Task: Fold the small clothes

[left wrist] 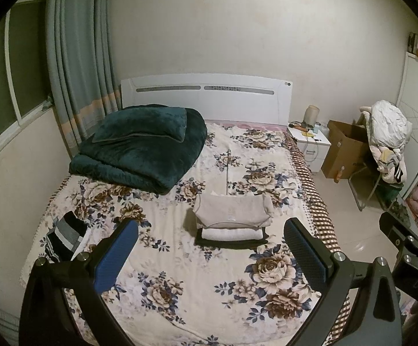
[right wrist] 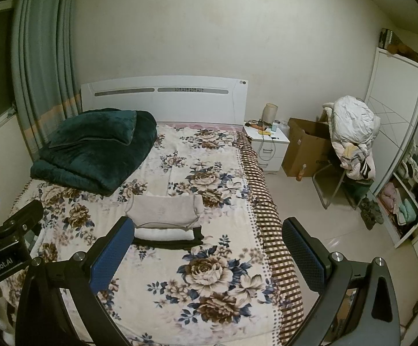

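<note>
A stack of folded small clothes (left wrist: 232, 222) lies in the middle of the floral bed (left wrist: 180, 288): a beige piece on top, a white one under it, a black one at the bottom. It also shows in the right wrist view (right wrist: 165, 219). A striped black, grey and white garment (left wrist: 64, 238) lies unfolded at the bed's left edge. My left gripper (left wrist: 211, 230) is open and empty, held above the bed short of the stack. My right gripper (right wrist: 209, 227) is open and empty, to the right of the left one and above the bed's near right part.
A folded dark green blanket (left wrist: 139, 147) with a pillow lies at the head of the bed. A white nightstand (right wrist: 269, 147), a cardboard box (right wrist: 307, 147) and a chair piled with clothes (right wrist: 350, 138) stand to the right. An open wardrobe (right wrist: 410, 173) is at far right.
</note>
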